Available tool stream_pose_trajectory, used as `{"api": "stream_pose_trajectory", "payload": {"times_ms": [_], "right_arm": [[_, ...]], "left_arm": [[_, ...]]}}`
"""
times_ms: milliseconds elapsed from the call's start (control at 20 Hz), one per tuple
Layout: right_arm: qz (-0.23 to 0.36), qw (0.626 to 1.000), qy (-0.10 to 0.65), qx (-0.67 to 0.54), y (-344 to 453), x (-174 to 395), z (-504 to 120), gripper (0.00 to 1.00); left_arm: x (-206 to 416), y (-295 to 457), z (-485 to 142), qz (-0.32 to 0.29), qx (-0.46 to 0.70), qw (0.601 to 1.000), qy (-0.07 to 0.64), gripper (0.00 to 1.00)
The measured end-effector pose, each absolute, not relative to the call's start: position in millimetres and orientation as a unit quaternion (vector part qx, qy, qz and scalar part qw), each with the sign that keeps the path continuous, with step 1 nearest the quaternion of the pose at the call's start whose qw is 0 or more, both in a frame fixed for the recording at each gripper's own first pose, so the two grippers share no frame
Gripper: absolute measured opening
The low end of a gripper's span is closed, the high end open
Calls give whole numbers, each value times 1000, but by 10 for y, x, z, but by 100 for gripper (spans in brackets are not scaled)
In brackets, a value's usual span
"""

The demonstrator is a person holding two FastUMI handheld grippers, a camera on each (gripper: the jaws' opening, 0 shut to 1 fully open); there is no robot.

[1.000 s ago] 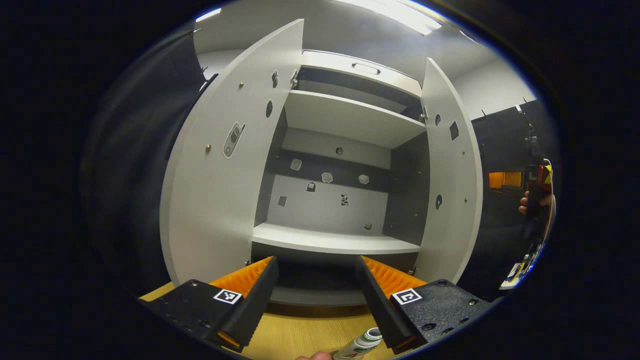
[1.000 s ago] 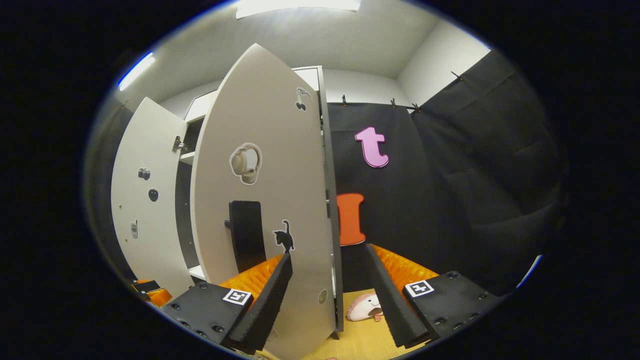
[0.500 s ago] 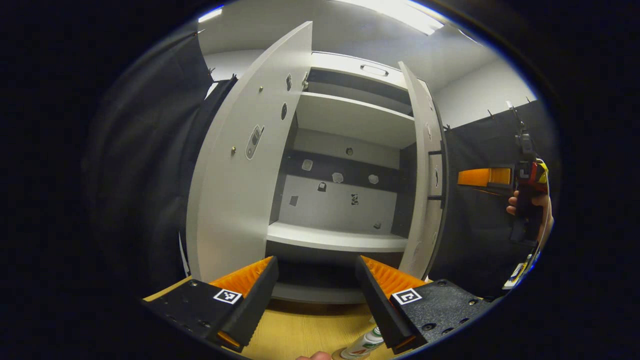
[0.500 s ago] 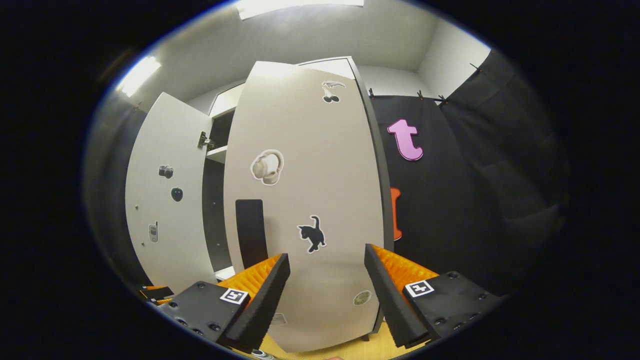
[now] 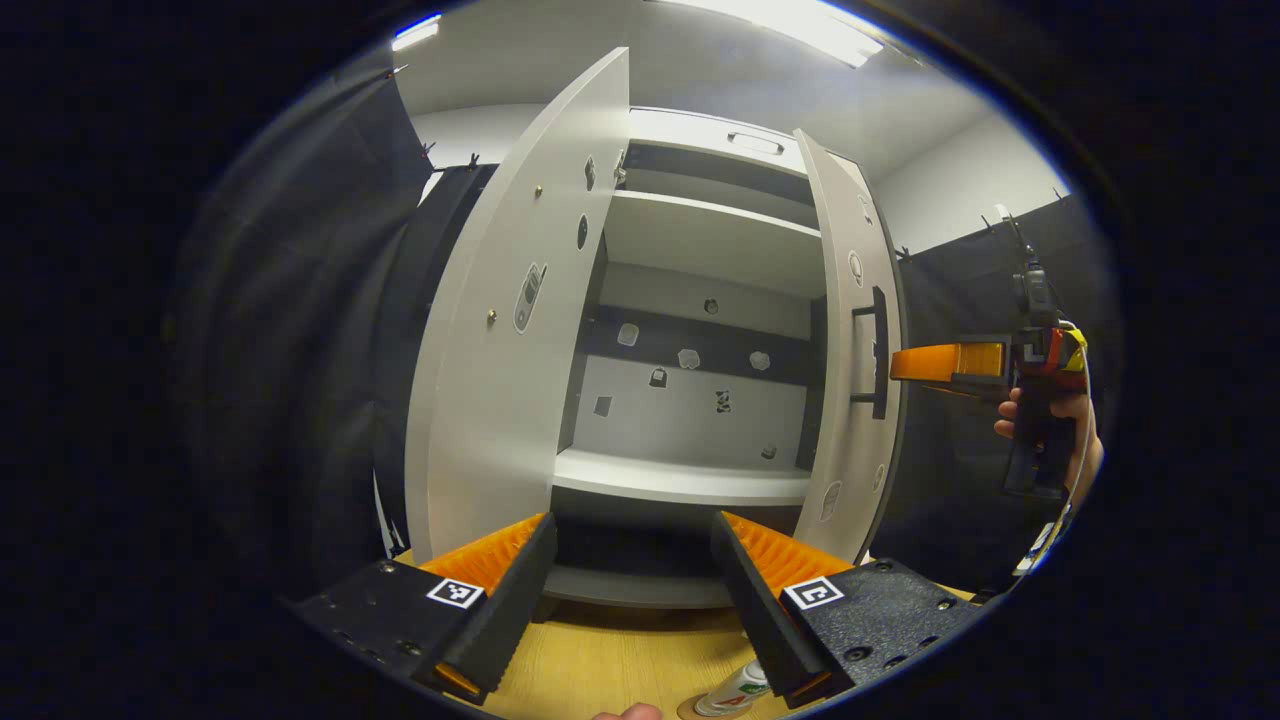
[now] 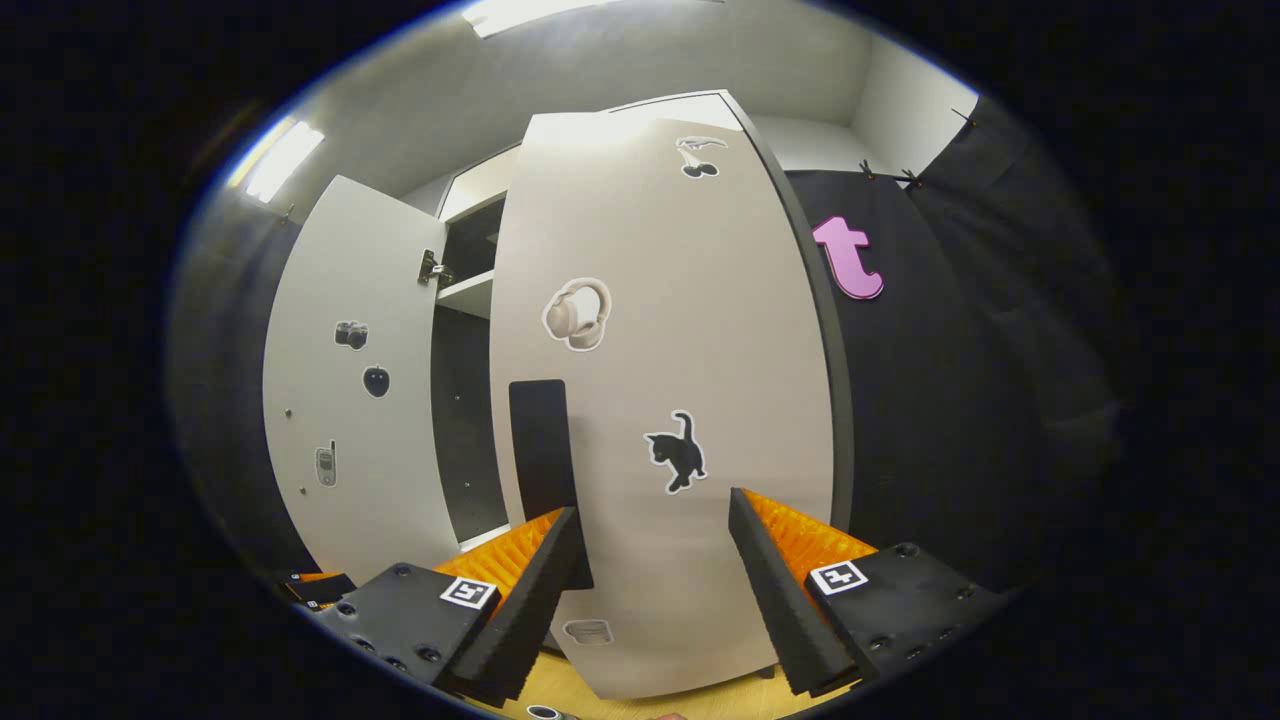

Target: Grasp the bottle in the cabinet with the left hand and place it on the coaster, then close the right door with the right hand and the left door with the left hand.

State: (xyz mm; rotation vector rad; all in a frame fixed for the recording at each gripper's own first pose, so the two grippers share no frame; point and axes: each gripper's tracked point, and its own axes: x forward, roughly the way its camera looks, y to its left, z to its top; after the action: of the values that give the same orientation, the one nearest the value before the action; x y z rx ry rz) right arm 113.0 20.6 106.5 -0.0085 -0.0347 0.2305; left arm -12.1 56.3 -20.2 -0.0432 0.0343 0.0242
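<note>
— What kind of place is this?

— A test booth, not a real home. Ahead of the left gripper (image 5: 630, 590) stands a white cabinet (image 5: 700, 240) with bare shelves, on a wooden table (image 5: 620, 665).

— How can you tell it's a booth?

— Black cloth (image 5: 300, 300) hangs on clips to both sides of it, with plain white walls above and a long ceiling light (image 5: 790, 20). Little stickers – a cat (image 6: 677, 452), headphones (image 6: 577, 313) – dot the door (image 6: 670, 400) just ahead of the right gripper (image 6: 655, 590).

Bright ceiling strip lights (image 5: 800, 25) glaring overhead, sharp focus, strong fisheye edge bending
</note>
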Motion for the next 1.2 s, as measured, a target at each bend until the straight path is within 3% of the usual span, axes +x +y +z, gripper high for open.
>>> {"api": "stream_pose_trajectory", "payload": {"times_ms": [150,200,300,450,500,600,750,850,1050,1150,1200], "right_arm": [[113,993,-21,-12,256,1216,1065,88],[112,993,-19,-12,274,1243,1052,96],[110,994,-17,-9,305,1330,1036,96],[104,994,-18,-13,366,1458,1000,96],[102,994,-22,-18,372,1502,995,96],[94,995,-28,-36,384,1554,994,96],[86,995,-33,-38,416,1585,997,96],[87,995,-30,-30,406,1557,990,96],[86,995,-49,-29,341,1338,1080,96],[86,994,-47,-39,274,1154,1052,96],[84,994,-49,-44,233,1074,1041,96]], "left_arm": [[-154,654,-114,27,-16,999,9,94],[-178,700,-76,34,-13,999,6,94],[-252,815,60,58,-12,998,-8,94],[-448,1072,401,105,-14,993,-46,89],[-527,1177,526,124,-11,991,-57,94],[-704,1401,768,164,0,984,-72,94],[-884,1779,958,225,2,972,-64,89],[-889,2014,1064,256,1,965,-55,94],[-747,2354,1323,285,50,954,-74,94],[-587,2399,1331,274,56,957,-75,89],[-488,2410,1325,266,48,960,-73,93]]}}
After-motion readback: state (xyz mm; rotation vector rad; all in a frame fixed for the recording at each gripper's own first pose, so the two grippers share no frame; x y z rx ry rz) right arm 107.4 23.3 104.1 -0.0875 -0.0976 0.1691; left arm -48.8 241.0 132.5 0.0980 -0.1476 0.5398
